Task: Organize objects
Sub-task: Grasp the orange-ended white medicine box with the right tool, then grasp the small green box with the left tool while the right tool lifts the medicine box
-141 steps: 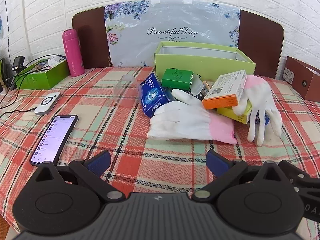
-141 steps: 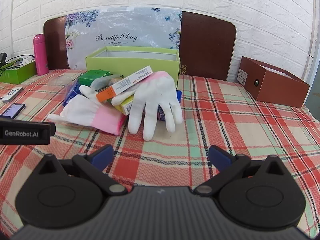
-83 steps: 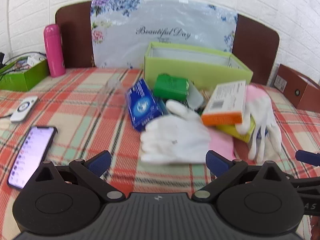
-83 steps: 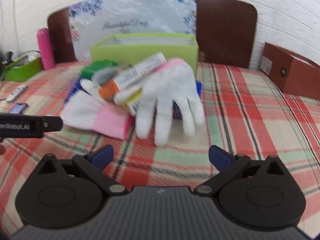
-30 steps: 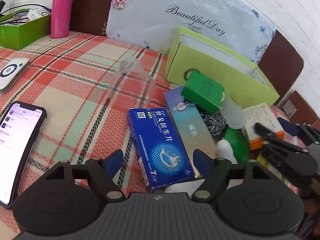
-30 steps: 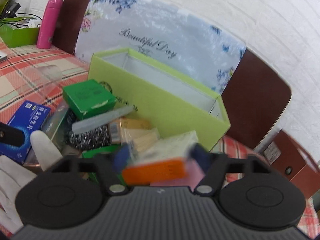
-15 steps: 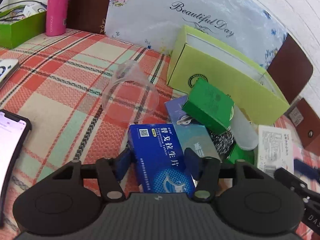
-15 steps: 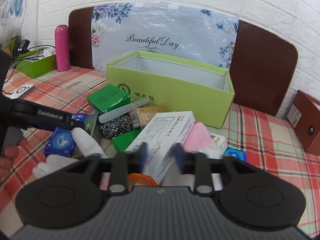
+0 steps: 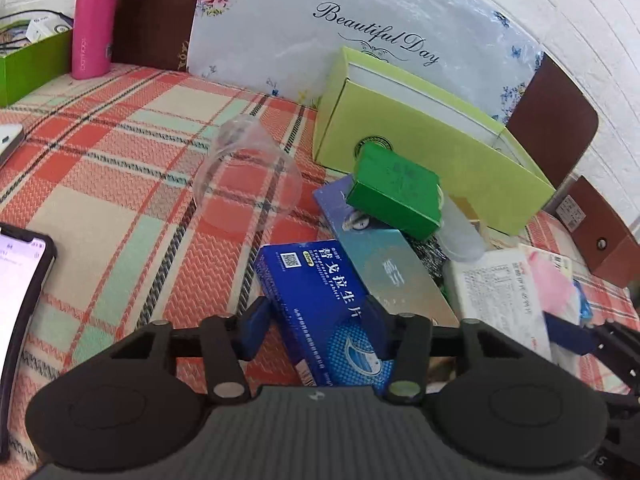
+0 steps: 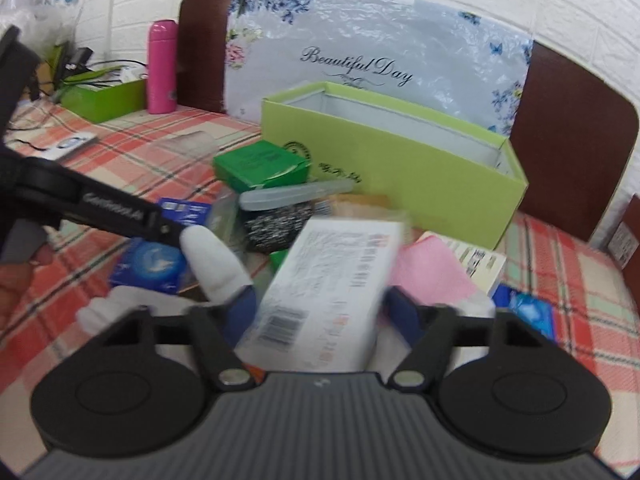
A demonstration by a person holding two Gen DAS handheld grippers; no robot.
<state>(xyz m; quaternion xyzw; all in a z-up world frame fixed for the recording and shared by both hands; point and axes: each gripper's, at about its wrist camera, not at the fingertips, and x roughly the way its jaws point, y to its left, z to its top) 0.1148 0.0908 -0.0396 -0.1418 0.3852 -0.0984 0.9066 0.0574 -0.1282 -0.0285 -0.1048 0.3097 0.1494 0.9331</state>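
Observation:
My left gripper (image 9: 316, 328) is low over a jumbled pile, its jaws closing on the blue medicine box (image 9: 320, 288), with both pads against the box's long sides. In the right wrist view my right gripper (image 10: 320, 312) is also closing, with a white medicine box (image 10: 340, 280) held lengthwise and blurred between its pads. Behind the pile stands the open lime-green box (image 10: 400, 168). A dark green carton (image 9: 396, 196) rests on a teal box (image 9: 384, 264). A white glove (image 10: 212, 260) lies beside the right gripper's left finger.
A clear cup (image 9: 248, 176) lies tipped on the plaid cloth left of the pile. A phone (image 9: 20, 280) is at the left edge and a pink bottle (image 9: 94, 16) at the back left. A brown box (image 9: 600, 232) stands to the right. A steel scourer (image 10: 280, 224) sits in the pile.
The left jaws have drawn in from wide apart until they meet the blue box. The right gripper has swung round, and the white box now sits lengthwise between its pads.

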